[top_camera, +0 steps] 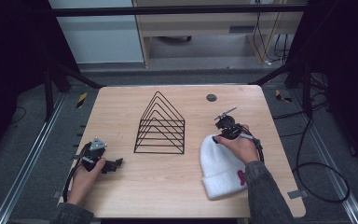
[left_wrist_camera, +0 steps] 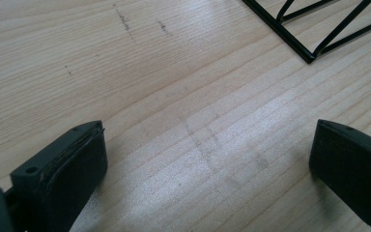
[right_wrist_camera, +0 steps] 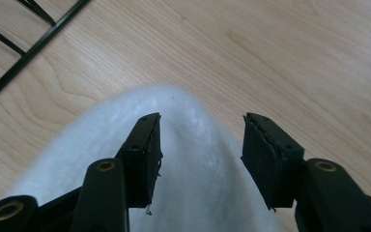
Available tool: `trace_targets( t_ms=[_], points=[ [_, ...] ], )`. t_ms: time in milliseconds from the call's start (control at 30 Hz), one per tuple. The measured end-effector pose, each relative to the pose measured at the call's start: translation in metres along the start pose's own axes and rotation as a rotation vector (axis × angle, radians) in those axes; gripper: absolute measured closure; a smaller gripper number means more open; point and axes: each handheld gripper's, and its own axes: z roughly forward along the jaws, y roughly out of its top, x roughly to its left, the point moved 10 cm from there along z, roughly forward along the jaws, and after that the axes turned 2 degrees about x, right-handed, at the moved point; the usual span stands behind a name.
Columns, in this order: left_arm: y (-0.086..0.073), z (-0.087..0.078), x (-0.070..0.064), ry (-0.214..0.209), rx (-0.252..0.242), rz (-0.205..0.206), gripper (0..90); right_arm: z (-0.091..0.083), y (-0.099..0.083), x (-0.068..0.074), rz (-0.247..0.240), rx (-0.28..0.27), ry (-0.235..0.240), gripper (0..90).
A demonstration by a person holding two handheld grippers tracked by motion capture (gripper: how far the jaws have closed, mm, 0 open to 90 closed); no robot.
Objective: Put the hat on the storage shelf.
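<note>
A white knitted hat [top_camera: 221, 168] with a small red mark lies flat on the wooden table [top_camera: 168, 191], right of centre. My right gripper [top_camera: 221, 135] hovers over the hat's rounded top, jaws open; in the right gripper view the hat [right_wrist_camera: 193, 193] lies beneath and between the spread jaws of the right gripper [right_wrist_camera: 200, 140]. A black wire rack [top_camera: 161, 126] shaped like nested triangles stands mid-table. My left gripper [top_camera: 114, 164] rests low at the left, pointing right, and in its own view the left gripper [left_wrist_camera: 207, 145] is open over bare wood, with the rack's corner [left_wrist_camera: 314, 29] ahead.
A round grey cap [top_camera: 211, 97] sits in the tabletop behind the rack. Cables [top_camera: 317, 172] trail off the right edge onto the floor. A dark frame and shelving stand beyond the far edge.
</note>
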Motion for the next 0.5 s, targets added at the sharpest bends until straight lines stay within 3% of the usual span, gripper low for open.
trace_targets(
  t_ms=[367, 500],
  points=[
    [0.000, 0.000, 0.000, 0.000, 0.000, 0.000, 0.0, 0.016, -0.008, -0.001, 0.031, 0.029, 0.025, 48.0],
    [0.000, 0.000, 0.000, 0.000, 0.000, 0.000, 0.0, 0.019, -0.010, 0.000, 0.031, 0.037, 0.026, 53.9]
  ],
)
